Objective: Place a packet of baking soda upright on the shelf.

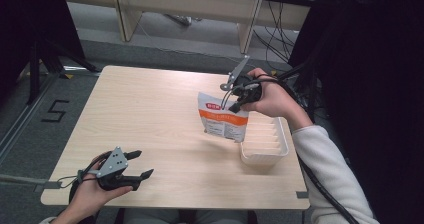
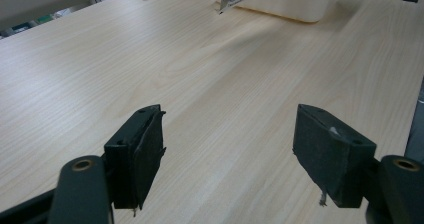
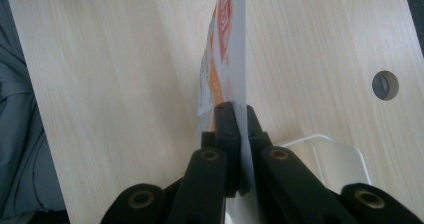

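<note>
Two grippers work over one pale wooden surface (image 1: 150, 119), which takes up most of the high view. On its right side, near the edge, sits a white slotted tray (image 1: 265, 143), a long box with ribbed dividers running across it. Just left of the tray's far end hangs a white pouch (image 1: 222, 118) with an orange band and printed text; its lower corner is at the tray's left wall, though whether it touches the surface cannot be told. The right gripper (image 1: 234, 104), held in the person's right hand (image 1: 267, 96), has its jaws pressed together on the pouch's top edge; in the right gripper view the thin pouch (image 3: 234, 44) runs edge-on away from the clamped jaws, with the tray's (image 3: 345, 159) rim below to the right. At the near left corner of the surface, the left gripper (image 1: 140, 165) rests low in the left hand (image 1: 87, 194), well apart from the pouch, its jaws spread wide with only bare wood between them.
</note>
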`<state>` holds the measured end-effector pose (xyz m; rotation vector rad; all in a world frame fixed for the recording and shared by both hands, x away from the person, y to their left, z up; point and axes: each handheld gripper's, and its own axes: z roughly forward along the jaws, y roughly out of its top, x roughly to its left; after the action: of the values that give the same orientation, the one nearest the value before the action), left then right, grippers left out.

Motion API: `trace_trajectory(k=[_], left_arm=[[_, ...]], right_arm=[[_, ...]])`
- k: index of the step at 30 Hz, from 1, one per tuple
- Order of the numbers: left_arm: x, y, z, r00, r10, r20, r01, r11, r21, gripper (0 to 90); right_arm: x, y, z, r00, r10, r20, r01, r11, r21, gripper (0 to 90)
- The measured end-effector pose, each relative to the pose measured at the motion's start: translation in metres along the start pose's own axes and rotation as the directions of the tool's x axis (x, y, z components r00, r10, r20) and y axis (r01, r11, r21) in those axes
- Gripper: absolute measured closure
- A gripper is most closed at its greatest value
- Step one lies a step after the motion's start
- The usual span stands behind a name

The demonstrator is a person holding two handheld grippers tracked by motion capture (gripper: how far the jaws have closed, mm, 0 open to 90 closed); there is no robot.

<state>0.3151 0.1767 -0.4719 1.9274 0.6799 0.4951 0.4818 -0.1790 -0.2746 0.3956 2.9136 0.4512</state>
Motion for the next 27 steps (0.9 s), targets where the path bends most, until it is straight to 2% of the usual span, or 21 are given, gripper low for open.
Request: trace_trajectory(k=[1, 3, 4, 5, 6, 7, 8, 9, 10, 11, 12, 13, 14, 15, 16, 17, 19, 20, 21, 22, 27], left_arm=[[0.001, 0.0, 0.0, 0.9999, 0.012, 0.001, -0.012, 0.9999, 0.0, 27.8], [0.0, 0.0, 0.0, 1.0, 0.008, 0.002, -0.008, 1.0, 0.001, 27.8], [0.0, 0.0, 0.0, 1.0, 0.003, 0.0, -0.003, 1.0, 0.001, 27.8], [0.0, 0.0, 0.0, 1.0, 0.006, 0.0, -0.006, 1.0, -0.002, 27.7], [0.0, 0.0, 0.0, 1.0, 0.006, 0.001, -0.006, 0.9999, -0.01, 27.6], [0.001, 0.0, 0.0, 0.9999, 0.013, 0.004, -0.013, 0.9997, -0.019, 27.5], [0.0, 0.0, 0.0, 1.0, -0.001, 0.003, 0.001, 0.9997, -0.024, 27.5], [0.001, 0.001, 0.0, 0.9999, 0.011, -0.004, -0.011, 0.9997, -0.021, 27.5], [0.001, 0.001, 0.0, 0.9999, 0.011, -0.004, -0.011, 0.9997, -0.021, 27.5], [0.001, 0.0, 0.001, 1.0, -0.006, 0.0, 0.006, 0.9997, -0.022, 27.5], [0.001, 0.0, 0.001, 1.0, -0.005, 0.0, 0.005, 0.9998, -0.021, 27.5], [0.003, 0.001, 0.0, 0.9997, 0.024, -0.005, -0.024, 0.9996, -0.016, 27.5], [0.002, 0.0, 0.0, 0.9999, 0.012, -0.004, -0.012, 0.9998, -0.017, 27.5], [0.001, 0.0, 0.001, 1.0, -0.001, -0.006, 0.001, 0.9998, -0.018, 27.6], [0.003, 0.0, 0.0, 0.9998, 0.021, -0.005, -0.022, 0.9996, -0.017, 27.6], [0.002, 0.0, 0.001, 1.0, -0.004, -0.006, 0.004, 0.9998, -0.019, 27.6], [0.003, 0.0, 0.001, 1.0, 0.004, -0.005, -0.004, 0.9998, -0.018, 27.6], [0.002, -0.001, 0.001, 1.0, -0.003, -0.005, 0.002, 0.9998, -0.018, 27.6], [0.002, 0.0, 0.001, 1.0, -0.004, -0.005, 0.004, 0.9998, -0.02, 27.6], [0.002, 0.0, 0.001, 1.0, -0.005, -0.003, 0.005, 0.9997, -0.025, 27.6], [0.003, 0.0, 0.001, 0.9999, 0.01, 0.005, -0.01, 0.9994, -0.033, 27.6]], right_arm=[[0.0, 0.0, 0.0, 1.0, -0.001, -0.009, 0.001, 1.0, 0.002, 90.0], [0.0, -0.002, -0.002, 0.9999, 0.012, -0.011, -0.012, 1.0, 0.003, 90.0], [0.0, -0.002, -0.003, 0.9999, 0.014, 0.006, -0.014, 1.0, 0.007, 90.0], [-0.001, -0.003, -0.004, 0.9998, 0.019, -0.007, -0.018, 1.0, 0.006, 90.0], [-0.001, -0.004, -0.005, 0.9999, 0.012, 0.009, -0.012, 1.0, 0.01, 90.0], [-0.001, -0.005, -0.006, 0.9999, 0.016, 0.001, -0.016, 1.0, 0.009, 90.0], [-0.002, -0.006, -0.007, 0.9998, 0.02, -0.001, -0.02, 1.0, 0.009, 90.0], [-0.002, -0.008, -0.009, 0.9999, 0.013, 0.009, -0.013, 1.0, 0.01, 90.0], [-0.002, -0.009, -0.01, 0.9995, 0.03, 0.006, -0.031, 0.999, 0.011, 90.0], [-0.003, -0.01, -0.011, 0.9998, 0.02, 0.007, -0.02, 1.0, 0.004, 90.0], [-0.002, -0.011, -0.012, 0.9995, 0.032, 0.006, -0.032, 0.999, 0.008, 90.0], [-0.002, -0.012, -0.012, 0.9995, 0.03, 0.011, -0.03, 1.0, 0.007, 90.0], [-0.004, -0.012, -0.013, 1.0, 0.004, 0.001, -0.004, 1.0, 0.006, 90.0], [-0.003, -0.013, -0.014, 0.9998, 0.019, 0.012, -0.019, 1.0, 0.008, 90.0], [-0.003, -0.013, -0.015, 0.9998, 0.016, 0.008, -0.016, 1.0, 0.01, 90.0], [-0.003, -0.014, -0.016, 0.9994, 0.032, 0.009, -0.032, 0.999, 0.01, 90.0], [-0.004, -0.016, -0.017, 0.9998, 0.016, 0.008, -0.016, 1.0, 0.009, 90.0], [-0.003, -0.017, -0.018, 0.9993, 0.037, 0.01, -0.037, 0.999, 0.014, 90.0], [-0.004, -0.017, -0.018, 0.9996, 0.024, 0.015, -0.024, 1.0, 0.015, 90.0], [-0.004, -0.018, -0.018, 0.9993, 0.036, 0.011, -0.036, 0.999, 0.017, 90.0], [-0.006, -0.02, -0.02, 0.9998, 0.017, 0.014, -0.017, 1.0, 0.013, 90.0]])
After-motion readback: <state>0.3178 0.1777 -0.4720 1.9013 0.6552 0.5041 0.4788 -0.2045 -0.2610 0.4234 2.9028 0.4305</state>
